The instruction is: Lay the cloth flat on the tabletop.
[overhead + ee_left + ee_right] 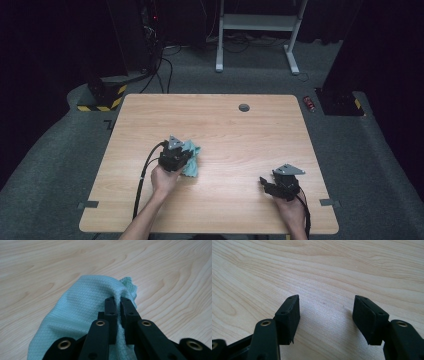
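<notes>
Left tool (118, 305) has its jaws pinched tight on the teal cloth (82, 305), bunched left of centre on the tabletop (225, 125). Right tool (325, 315) gapes wide over bare wood, near right. Grab's done; folding or spreading looks barely begun.

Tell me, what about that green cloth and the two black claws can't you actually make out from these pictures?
- cloth: in the high view the left gripper covers much of it, so its full shape is hidden.
- cloth in the left gripper view: the lower part is cut off by the bottom edge and hidden behind the jaws.
- right gripper: too small and dark in the high view to read how its jaws stand; the right gripper view shows them apart over the bare table.
</notes>
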`<move>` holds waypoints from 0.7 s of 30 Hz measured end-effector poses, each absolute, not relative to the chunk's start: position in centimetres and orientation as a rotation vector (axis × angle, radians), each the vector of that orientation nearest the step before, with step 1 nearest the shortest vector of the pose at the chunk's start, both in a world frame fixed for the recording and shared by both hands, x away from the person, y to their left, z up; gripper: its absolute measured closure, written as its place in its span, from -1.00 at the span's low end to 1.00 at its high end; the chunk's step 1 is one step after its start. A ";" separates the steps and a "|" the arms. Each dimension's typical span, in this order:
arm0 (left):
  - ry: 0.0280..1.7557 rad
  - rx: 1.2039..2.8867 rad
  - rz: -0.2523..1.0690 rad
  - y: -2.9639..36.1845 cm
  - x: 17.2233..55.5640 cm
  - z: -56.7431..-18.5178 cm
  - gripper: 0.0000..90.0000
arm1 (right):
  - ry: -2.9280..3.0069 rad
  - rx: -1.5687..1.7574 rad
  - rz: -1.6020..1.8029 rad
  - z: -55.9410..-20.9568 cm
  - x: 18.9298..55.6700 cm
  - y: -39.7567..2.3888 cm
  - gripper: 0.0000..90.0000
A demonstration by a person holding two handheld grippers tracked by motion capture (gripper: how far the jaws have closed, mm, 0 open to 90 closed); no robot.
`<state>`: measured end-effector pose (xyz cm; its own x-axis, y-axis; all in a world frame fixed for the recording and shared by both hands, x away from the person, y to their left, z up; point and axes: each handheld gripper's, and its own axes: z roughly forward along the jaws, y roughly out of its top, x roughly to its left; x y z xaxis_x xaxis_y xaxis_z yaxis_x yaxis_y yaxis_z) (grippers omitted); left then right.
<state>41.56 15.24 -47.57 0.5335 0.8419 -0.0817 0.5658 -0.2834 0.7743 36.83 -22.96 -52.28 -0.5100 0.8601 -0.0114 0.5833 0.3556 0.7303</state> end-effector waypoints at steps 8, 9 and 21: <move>1.097 1.973 0.393 12.9 42.2 -47.3 0.89 | 2.230 1.263 0.957 -52.3 36.8 -23.0 -0.14; 1.095 1.975 0.390 12.7 42.3 -47.3 0.89 | 2.230 1.263 0.957 -52.3 36.8 -23.0 -0.14; 1.039 2.003 0.326 9.2 43.3 -47.3 0.89 | 2.229 1.263 0.958 -52.3 36.8 -23.0 -0.14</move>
